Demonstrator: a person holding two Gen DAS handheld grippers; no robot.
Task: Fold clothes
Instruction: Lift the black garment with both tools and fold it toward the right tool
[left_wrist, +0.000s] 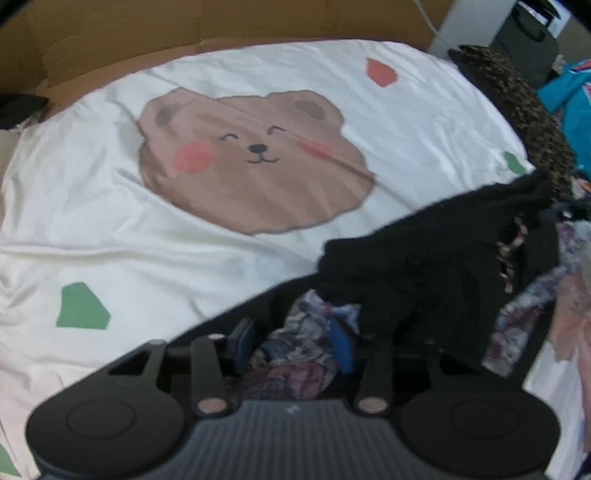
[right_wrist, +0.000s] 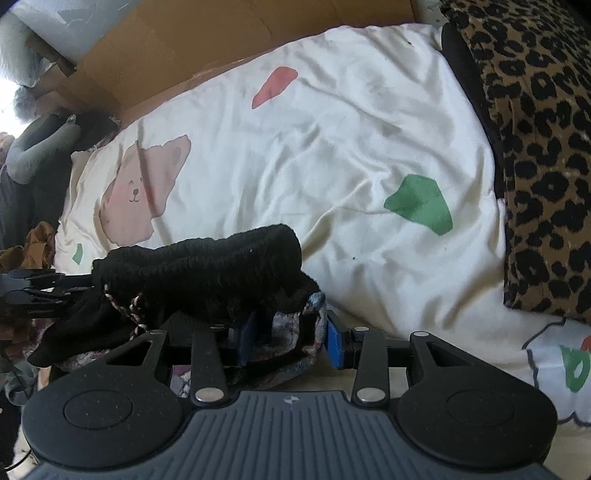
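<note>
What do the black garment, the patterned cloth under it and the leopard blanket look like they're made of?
Black garment: a chunky matte knit, probably wool or acrylic; ribbed rows show.
Patterned cloth: thin, limp printed fabric, likely woven; fibre unclear.
Leopard blanket: looks like soft, dull plush or fleece, though the pile is hard to confirm.

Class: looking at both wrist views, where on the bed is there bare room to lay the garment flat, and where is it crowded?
Free: the white cover around the bear print, between the cardboard and the grippers. Crowded: the leopard blanket along one edge, and the black knit with floral cloth bunched nearest the cameras.
</note>
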